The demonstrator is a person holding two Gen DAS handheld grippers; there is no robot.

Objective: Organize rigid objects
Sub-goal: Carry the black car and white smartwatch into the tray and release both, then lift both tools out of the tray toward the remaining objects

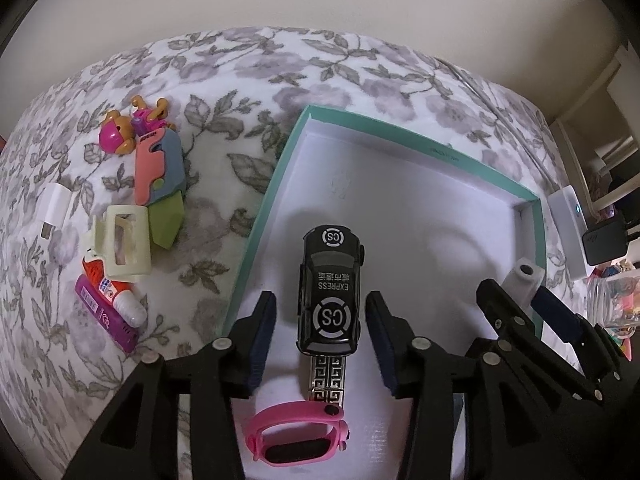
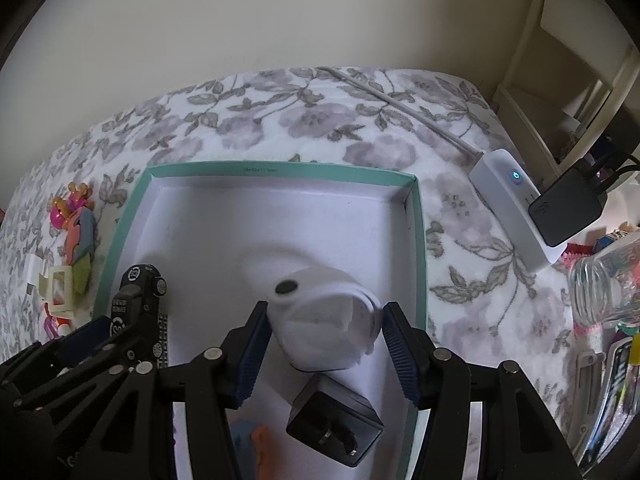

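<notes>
A teal-rimmed white tray (image 1: 280,168) lies on a floral bedspread. My left gripper (image 1: 320,340) is open, its fingers on either side of a black toy car (image 1: 331,292) lying in the tray, not touching it. A patterned bar (image 1: 327,378) and a pink wristband (image 1: 298,436) lie just behind the car. My right gripper (image 2: 324,352) stands over the tray (image 2: 420,240) with its pads against a white device (image 2: 324,320). A black plug adapter (image 2: 336,424) lies below it. The car also shows in the right wrist view (image 2: 140,300).
Left of the tray lies a heap: a pink figure (image 1: 120,132), a multicoloured toy (image 1: 160,176), a cream hair clip (image 1: 124,240), a white charger (image 1: 54,208), a tube (image 1: 116,296), a purple item (image 1: 106,320). A power strip (image 2: 516,216) and a jar (image 2: 604,288) are at right.
</notes>
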